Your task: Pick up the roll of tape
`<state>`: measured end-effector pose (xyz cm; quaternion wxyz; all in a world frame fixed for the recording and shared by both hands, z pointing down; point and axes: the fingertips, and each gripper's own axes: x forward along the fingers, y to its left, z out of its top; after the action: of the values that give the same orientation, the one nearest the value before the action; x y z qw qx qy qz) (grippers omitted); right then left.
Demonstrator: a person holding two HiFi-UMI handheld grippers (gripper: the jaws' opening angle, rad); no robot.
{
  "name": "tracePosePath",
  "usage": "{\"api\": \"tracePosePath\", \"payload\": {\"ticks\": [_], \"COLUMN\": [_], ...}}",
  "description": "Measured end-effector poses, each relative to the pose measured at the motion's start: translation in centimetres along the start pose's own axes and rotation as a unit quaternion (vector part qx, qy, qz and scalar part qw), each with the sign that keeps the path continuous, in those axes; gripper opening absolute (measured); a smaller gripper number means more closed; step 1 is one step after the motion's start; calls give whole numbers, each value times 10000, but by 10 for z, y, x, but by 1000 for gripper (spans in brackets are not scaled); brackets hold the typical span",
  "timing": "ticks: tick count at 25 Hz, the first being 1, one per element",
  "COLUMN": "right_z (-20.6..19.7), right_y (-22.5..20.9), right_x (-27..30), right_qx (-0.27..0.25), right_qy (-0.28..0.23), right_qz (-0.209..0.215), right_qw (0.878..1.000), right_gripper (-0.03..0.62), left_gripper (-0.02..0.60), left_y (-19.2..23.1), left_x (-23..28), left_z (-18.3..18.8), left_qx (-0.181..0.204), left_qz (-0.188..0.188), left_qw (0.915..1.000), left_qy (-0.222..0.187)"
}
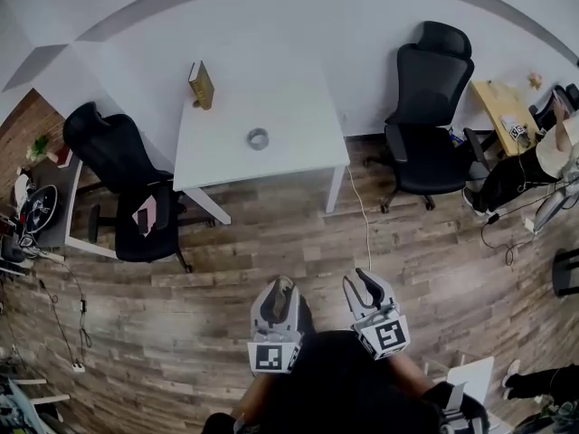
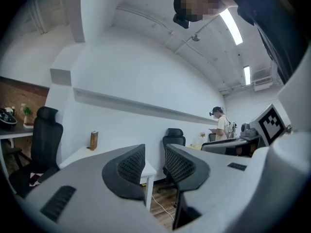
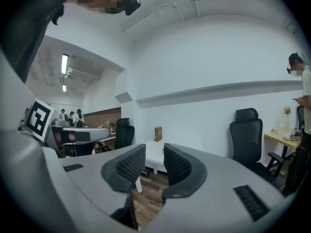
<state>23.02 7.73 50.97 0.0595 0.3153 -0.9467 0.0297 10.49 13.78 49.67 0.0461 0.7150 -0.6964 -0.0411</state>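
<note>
The roll of tape (image 1: 258, 138), a small grey ring, lies flat on the white table (image 1: 298, 98) far ahead, across the wooden floor. My left gripper (image 1: 278, 287) and right gripper (image 1: 365, 282) are held side by side close to my body, well short of the table. Both are open with nothing between their jaws. In the left gripper view the left gripper (image 2: 154, 154) points level toward the table (image 2: 80, 154). In the right gripper view the right gripper (image 3: 154, 154) faces the same table (image 3: 151, 152). The tape shows in neither gripper view.
A brown book (image 1: 201, 84) stands at the table's back left. Black office chairs stand left (image 1: 127, 188) and right (image 1: 434, 116) of the table. A white cable (image 1: 362, 211) trails over the floor. A person (image 1: 543, 156) is at the far right by a wooden desk (image 1: 499, 107).
</note>
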Motion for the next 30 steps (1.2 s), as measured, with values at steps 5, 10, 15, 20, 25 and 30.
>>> {"api": "tracePosePath", "payload": {"ticks": [5,10,15,20,25,30], "right_z": [23,45,49,38,22,-10], "right_y": [2,3,8,7,-4,-33], "right_x": [102,199,275,347,416,495], "right_qx": [-160,-213,-423,-601,-785,-1038], "right_qy": [-14,162,183,374,626,1300], "right_qz": [132,146,417,596,812,1143], "right_qw": [9998,9995,9981,9957,9916,9794], "right_gripper": [118,118,118,118,120,137], "left_gripper": [129,127,127,129,127,129], "left_y": [74,136,184,233,278,313], "left_x": [64,112,139,172,206,262], "left_z": [30,47,46,40,45,47], "left_qx": [-130,-30,-131,-104,-109,-97], "left_qz": [-99,-204,-155,-74,219,442], "left_qw": [9997,9993,9997,9999,9997,9990], "left_qy": [-175,-296,-128,-44,-37,53]}}
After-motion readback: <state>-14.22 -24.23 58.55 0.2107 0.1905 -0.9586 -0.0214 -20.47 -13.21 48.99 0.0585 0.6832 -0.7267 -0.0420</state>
